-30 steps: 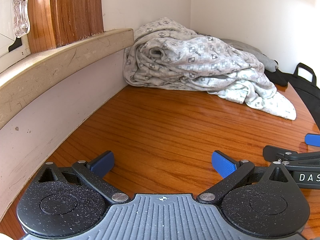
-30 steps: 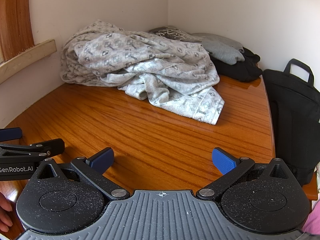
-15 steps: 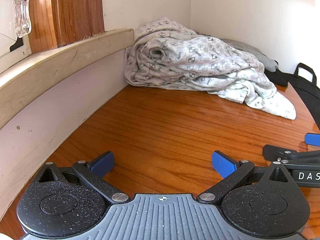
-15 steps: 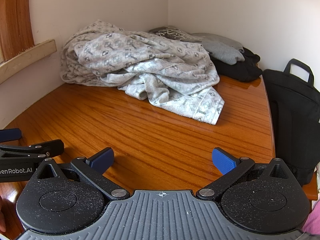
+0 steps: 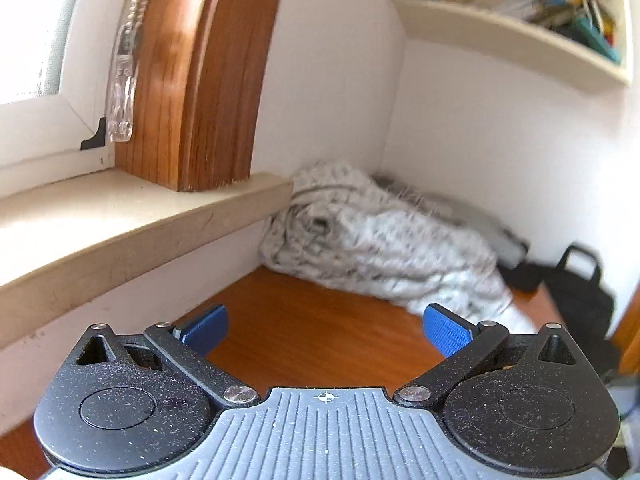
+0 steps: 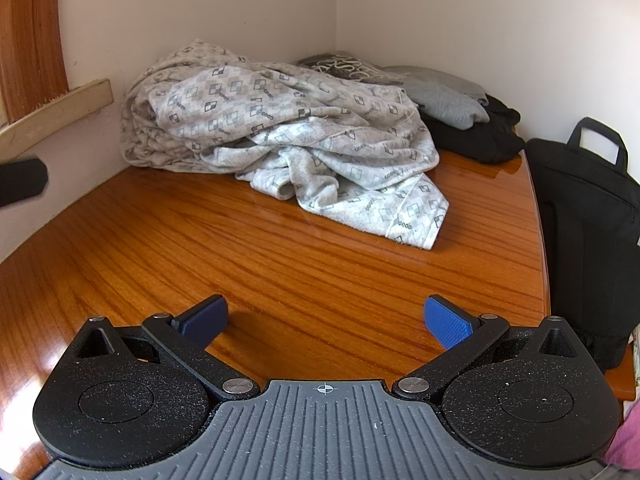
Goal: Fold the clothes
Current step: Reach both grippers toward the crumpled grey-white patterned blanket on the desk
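Right gripper (image 6: 326, 320) low over the wooden tabletop (image 6: 280, 272), blue pads (image 6: 448, 326) spread wide, nothing between them. Left gripper (image 5: 325, 334) likewise spread wide and empty, raised and tipped upward toward the window sill (image 5: 132, 216) and wooden frame (image 5: 208, 80).

Ahead of the right gripper, well apart from its fingertips: a crumpled patterned garment (image 6: 288, 136), pale grey with a small checked-square print, heaped in the corner where the two white walls meet. Long axis running from the far left, against the wall under the sill, toward the right and nearer; one flat hemmed end (image 6: 404, 220) trailing out toward the gripper's right side, lying on bare wood. Rest bunched and rolled, no clear front or back.

Behind and right of the heap: a folded grey garment (image 6: 440, 96) stacked on black clothing (image 6: 480, 136), with a dark printed item (image 6: 344, 66) at the very back. Further right, past the table edge, a black bag (image 6: 588, 216) standing upright, handle up.

From the left gripper, same heap (image 5: 372, 244) ahead and slightly right, blurred, print hard to make out. Bookshelf (image 5: 516, 36) high on the right wall. Dark blurred shape (image 6: 20, 182) at the left edge of the right view, possibly part of the left gripper.
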A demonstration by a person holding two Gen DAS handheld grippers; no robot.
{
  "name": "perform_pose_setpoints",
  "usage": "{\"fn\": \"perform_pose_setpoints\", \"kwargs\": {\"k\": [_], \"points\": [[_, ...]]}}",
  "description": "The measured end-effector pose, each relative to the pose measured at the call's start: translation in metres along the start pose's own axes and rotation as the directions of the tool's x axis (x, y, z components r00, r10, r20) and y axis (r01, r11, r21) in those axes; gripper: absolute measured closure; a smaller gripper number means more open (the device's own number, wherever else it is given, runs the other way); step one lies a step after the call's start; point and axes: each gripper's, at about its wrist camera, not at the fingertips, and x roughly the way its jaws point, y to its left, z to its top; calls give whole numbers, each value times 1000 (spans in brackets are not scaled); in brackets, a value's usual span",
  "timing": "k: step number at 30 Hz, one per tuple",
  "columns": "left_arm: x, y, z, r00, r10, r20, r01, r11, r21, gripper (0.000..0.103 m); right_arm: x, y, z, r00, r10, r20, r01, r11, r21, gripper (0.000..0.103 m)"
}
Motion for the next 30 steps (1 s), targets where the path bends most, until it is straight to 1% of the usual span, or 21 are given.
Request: {"fn": "perform_pose_setpoints", "kwargs": {"k": [3,5,6,10,12,13,14,15,17,19,20,21,22,24,25,26,28,29,30], "points": [[6,-6,-1,999,31,-21,-30,999,42,0,2,4,2,1000,-12,0,12,1000,10,0],[8,-8,-3,999,24,-43,-23,999,43,0,3,6,2,1000,-22,1,22,1000,21,0],[9,-8,-4,999,18,-51,-16,999,40,0,2,7,3,1000,-8,2,8,1000,19,0],[5,-10,-7,999,6,-47,-5,1000,20,0,10,-4,15,993,118,-32,-120,991,-60,0],[1,-13,-8,1000,-24,-15,24,1000,5,0,12,-20,22,989,147,-27,-148,988,-54,0],[0,-15,-9,999,-37,3,37,999,14,0,11,-30,27,987,159,-12,-159,987,-34,0],[1,-20,-8,999,-35,7,35,999,32,0,10,-44,31,982,190,8,-190,982,-8,0],[3,-25,-7,1000,-25,3,25,998,53,0,9,-60,37,972,232,33,-232,972,20,0],[10,-35,-4,1000,-11,-4,11,996,86,0,11,-92,50,946,316,72,-322,943,89,0],[18,-45,-1,1000,-16,-9,17,996,91,0,17,-123,65,920,383,84,-391,908,147,0],[24,-50,1,1000,-26,-16,27,996,84,0,21,-135,72,910,403,92,-413,898,151,0],[29,-56,2,999,-42,-23,44,996,78,0,23,-145,80,905,414,101,-425,896,131,0],[35,-62,3,998,-61,-29,63,995,74,0,26,-154,87,905,411,113,-422,900,109,0],[48,-76,3,995,-90,-38,93,993,71,0,30,-170,99,911,388,139,-400,914,68,0],[54,-84,3,995,-95,-43,98,992,76,1,32,-178,105,913,378,152,-389,920,50,0],[61,-93,2,993,-102,-51,106,991,81,4,34,-186,111,915,368,165,-378,925,31,0],[76,-109,0,989,-128,-78,134,987,85,9,38,-200,121,911,368,188,-376,927,10,0],[82,-117,-1,985,-143,-92,151,985,87,15,40,-206,125,905,379,194,-385,923,-4,0],[89,-124,-1,983,-151,-105,161,983,93,25,42,-212,129,897,397,195,-401,916,-24,0]]}}
